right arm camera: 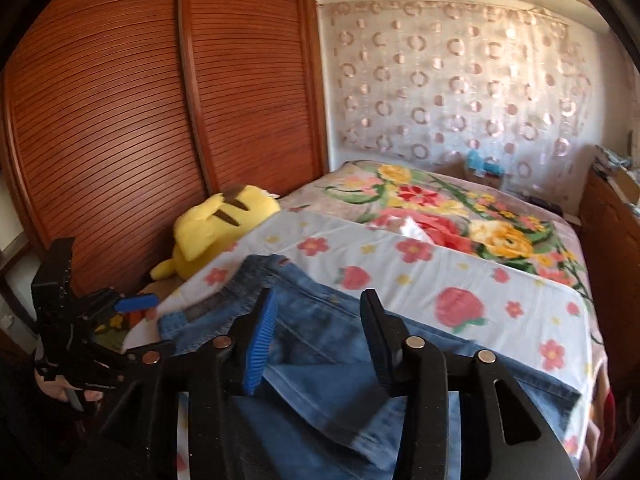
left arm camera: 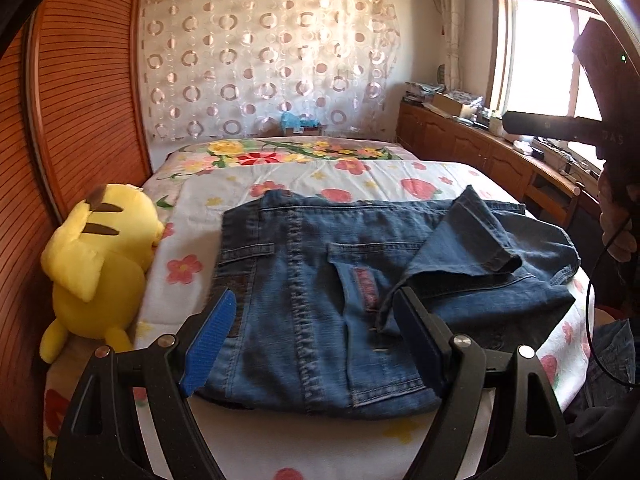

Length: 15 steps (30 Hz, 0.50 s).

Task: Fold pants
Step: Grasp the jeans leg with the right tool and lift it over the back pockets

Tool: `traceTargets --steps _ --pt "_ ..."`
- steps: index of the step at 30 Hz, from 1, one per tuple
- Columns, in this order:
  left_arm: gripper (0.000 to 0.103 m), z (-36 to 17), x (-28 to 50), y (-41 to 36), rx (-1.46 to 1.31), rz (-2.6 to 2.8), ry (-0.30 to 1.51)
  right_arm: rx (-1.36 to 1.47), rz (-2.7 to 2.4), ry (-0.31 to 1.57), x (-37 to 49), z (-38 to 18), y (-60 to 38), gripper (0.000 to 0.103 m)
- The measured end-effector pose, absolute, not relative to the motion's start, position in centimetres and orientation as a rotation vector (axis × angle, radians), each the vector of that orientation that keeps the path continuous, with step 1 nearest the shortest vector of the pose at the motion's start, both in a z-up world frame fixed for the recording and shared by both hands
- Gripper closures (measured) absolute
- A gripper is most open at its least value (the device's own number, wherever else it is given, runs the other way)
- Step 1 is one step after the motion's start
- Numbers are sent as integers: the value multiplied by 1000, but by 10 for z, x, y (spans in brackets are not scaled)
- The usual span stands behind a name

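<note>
The jeans (left arm camera: 340,300) lie on the bed (left arm camera: 400,176) in front of me, waist end at about 10 o'clock in my left view, and a leg (left arm camera: 472,248) is already laid back over the seat at 2 o'clock, its hem rumpled and askew. I judge one fold is down and not yet squared.

My right gripper (right arm camera: 316,340) hangs over that leg with its jaws partly apart and nothing between the pads. My left gripper (left arm camera: 316,340) stands wide over the near edge of the denim, gripping nothing, though blur there leaves me unsure whether a pad brushes the cloth.

Next I should flatten the crooked hem, then pinch the folded end with both grippers and bring it over toward the waist.

A yellow plush (left arm camera: 100,264) rests at 9 o'clock against the slatted wardrobe (left arm camera: 80,100). A ring-patterned curtain (left arm camera: 264,60) hangs at 12, a window (left arm camera: 540,52) at 2.
</note>
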<state>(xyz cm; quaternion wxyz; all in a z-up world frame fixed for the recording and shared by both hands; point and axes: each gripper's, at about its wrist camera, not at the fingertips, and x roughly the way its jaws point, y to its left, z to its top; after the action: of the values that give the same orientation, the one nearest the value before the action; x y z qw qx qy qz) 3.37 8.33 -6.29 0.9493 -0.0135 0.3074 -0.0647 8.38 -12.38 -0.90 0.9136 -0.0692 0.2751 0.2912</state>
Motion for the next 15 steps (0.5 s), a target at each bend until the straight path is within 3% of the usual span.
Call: traceTargets --steps 8,15 --pt "21 -75 61 50 -7 -233 668 -140 495 672 111 -42 -148 56" --pt "54 -97 85 27 34 -310 746 -124 472 771 114 -79 -141 52"
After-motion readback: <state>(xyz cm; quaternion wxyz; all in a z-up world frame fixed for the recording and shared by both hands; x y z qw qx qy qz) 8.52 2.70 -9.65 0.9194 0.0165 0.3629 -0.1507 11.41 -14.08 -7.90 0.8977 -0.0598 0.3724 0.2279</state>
